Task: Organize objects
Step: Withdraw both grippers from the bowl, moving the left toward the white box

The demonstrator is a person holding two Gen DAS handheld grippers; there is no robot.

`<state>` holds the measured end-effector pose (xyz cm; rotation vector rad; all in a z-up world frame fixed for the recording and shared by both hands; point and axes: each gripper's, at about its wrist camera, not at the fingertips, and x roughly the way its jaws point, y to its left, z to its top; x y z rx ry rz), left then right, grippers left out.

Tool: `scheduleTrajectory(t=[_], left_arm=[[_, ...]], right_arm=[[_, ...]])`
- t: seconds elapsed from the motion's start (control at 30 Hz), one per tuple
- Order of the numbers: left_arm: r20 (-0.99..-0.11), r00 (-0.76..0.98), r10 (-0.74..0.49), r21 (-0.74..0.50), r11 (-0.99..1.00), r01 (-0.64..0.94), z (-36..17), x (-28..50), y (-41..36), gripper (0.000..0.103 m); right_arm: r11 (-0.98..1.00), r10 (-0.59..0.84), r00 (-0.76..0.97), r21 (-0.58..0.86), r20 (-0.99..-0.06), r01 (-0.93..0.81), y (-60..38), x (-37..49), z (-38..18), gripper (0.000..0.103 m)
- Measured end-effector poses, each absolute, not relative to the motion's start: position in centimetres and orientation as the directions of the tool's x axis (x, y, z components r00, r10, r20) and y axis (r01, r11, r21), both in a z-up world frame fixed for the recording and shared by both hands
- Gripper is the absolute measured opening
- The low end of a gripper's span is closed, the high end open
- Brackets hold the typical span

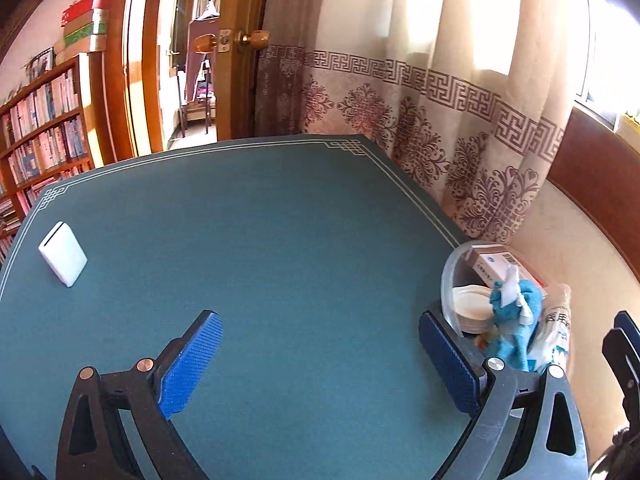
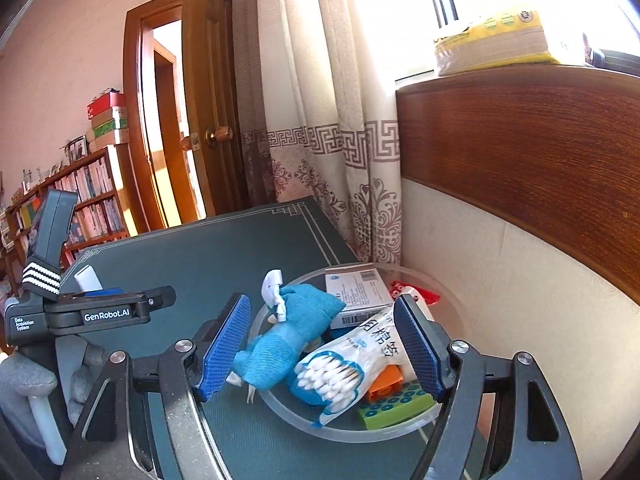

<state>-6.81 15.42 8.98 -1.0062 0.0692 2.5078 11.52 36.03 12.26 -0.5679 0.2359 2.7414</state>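
On teal felt table (image 1: 300, 220), flat white box (image 1: 63, 254), round translucent bin (image 2: 436, 426), ribbed blue tongs (image 1: 320, 360) agape.

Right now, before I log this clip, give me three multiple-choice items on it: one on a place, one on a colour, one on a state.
1. Where does the small white box lie?
A. in the bowl
B. alone on the table mat, far from the bowl
C. on the windowsill

2. What colour is the cloth in the clear bowl?
A. blue
B. red
C. yellow

3. How does the left gripper stand?
A. shut on the cloth
B. shut on the white box
C. open, nothing between its fingers

Key: 1 B, bare green mat surrounds it. 2 A, bright blue fabric. 3 C, only mat shows between the pads.
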Motion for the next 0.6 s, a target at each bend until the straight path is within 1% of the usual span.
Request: scheduleTrajectory(t=[0.27,0.47,0.6], left_arm=[[-0.667,-0.714,0.213,-0.037,-0.966,-0.254,8.3,-10.3,9.6,0.102],[-0.649,-0.759,0.063,0.04,-0.992,-0.116,7.9,-13.3,4.9,0.102],[-0.61,-0.791,-0.052,0.112,-0.994,-0.021,7.7,-15.0,2.1,0.102]], right_arm=[[-0.976,0.144,-0.872,0.08,-0.468,-0.204,30.6,9.3,10.1,0.076],[-0.99,0.085,-0.856,0.056,-0.51,-0.132,27.7,8.5,8.3,0.076],[-0.99,0.071,-0.833,0.063,-0.548,-0.126,27.6,8.1,6.8,0.076]])
